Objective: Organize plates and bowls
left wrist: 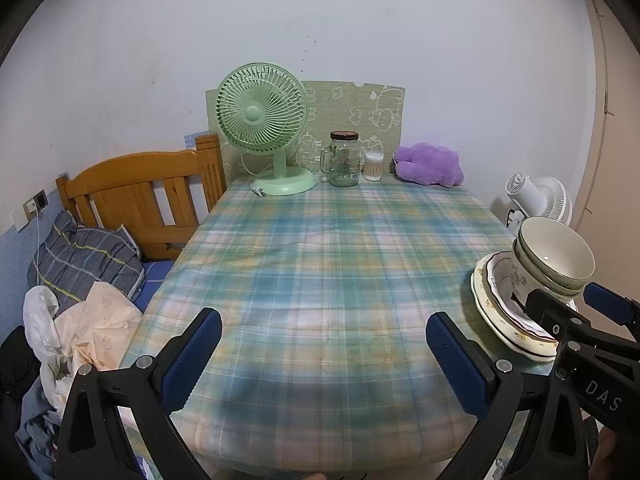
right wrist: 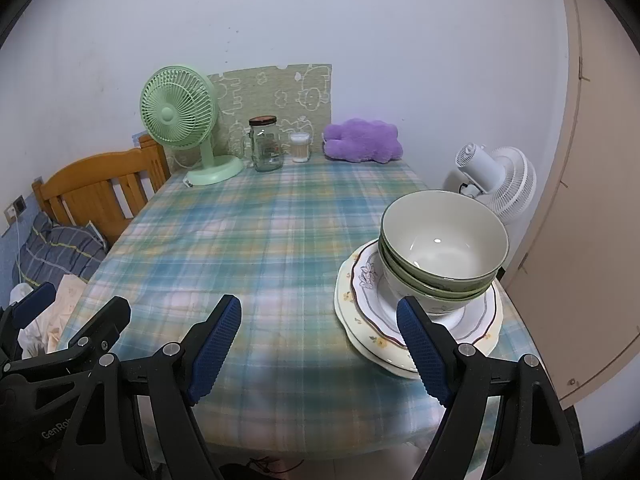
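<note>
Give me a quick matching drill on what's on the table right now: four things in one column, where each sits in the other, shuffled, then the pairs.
Things:
1. green fan
2. purple cushion
3. glass jar
4. stacked bowls

Places:
A. on the pile of plates at the near right edge of the table
B. far right corner, against the wall
C. far left corner, next to the wooden bed frame
D. far side, between the fan and the small tub of cotton swabs

Pairs: 1-C, 2-B, 3-D, 4-A
</note>
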A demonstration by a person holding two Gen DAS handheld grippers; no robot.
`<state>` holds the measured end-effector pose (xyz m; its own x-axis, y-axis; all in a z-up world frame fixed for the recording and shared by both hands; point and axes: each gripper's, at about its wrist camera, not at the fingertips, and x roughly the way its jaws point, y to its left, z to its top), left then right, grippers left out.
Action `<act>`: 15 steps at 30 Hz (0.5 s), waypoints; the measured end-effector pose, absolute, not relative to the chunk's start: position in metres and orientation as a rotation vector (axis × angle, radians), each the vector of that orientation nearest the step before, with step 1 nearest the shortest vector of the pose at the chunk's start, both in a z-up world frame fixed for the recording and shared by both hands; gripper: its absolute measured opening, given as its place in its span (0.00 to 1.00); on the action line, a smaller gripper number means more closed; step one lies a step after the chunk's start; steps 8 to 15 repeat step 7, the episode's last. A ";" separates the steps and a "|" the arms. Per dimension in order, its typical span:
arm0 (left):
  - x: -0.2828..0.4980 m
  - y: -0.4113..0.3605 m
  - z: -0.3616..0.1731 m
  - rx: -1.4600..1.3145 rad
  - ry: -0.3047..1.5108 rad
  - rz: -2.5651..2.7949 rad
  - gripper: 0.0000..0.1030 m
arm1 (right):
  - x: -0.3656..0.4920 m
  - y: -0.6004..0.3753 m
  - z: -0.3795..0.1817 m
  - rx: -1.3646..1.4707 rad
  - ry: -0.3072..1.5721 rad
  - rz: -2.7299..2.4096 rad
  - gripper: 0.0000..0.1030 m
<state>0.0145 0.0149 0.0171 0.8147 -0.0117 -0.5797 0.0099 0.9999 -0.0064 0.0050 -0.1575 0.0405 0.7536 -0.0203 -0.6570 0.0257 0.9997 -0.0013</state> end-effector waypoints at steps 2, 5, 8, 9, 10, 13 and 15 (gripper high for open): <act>0.014 0.014 0.017 -0.004 0.620 -0.012 1.00 | 0.005 -0.158 0.040 0.008 0.719 -0.025 0.80; 0.014 0.012 0.018 -0.004 0.620 -0.013 1.00 | 0.002 -0.162 0.041 0.009 0.722 -0.027 0.80; 0.014 0.012 0.018 -0.005 0.621 -0.014 1.00 | 0.002 -0.164 0.041 0.007 0.724 -0.029 0.80; 0.014 0.012 0.018 -0.005 0.621 -0.014 1.00 | 0.002 -0.164 0.041 0.007 0.724 -0.029 0.80; 0.014 0.012 0.018 -0.005 0.621 -0.014 1.00 | 0.002 -0.164 0.041 0.007 0.724 -0.029 0.80; 0.014 0.012 0.018 -0.005 0.621 -0.014 1.00 | 0.002 -0.164 0.041 0.007 0.724 -0.029 0.80; 0.014 0.012 0.018 -0.005 0.621 -0.014 1.00 | 0.002 -0.164 0.041 0.007 0.724 -0.029 0.80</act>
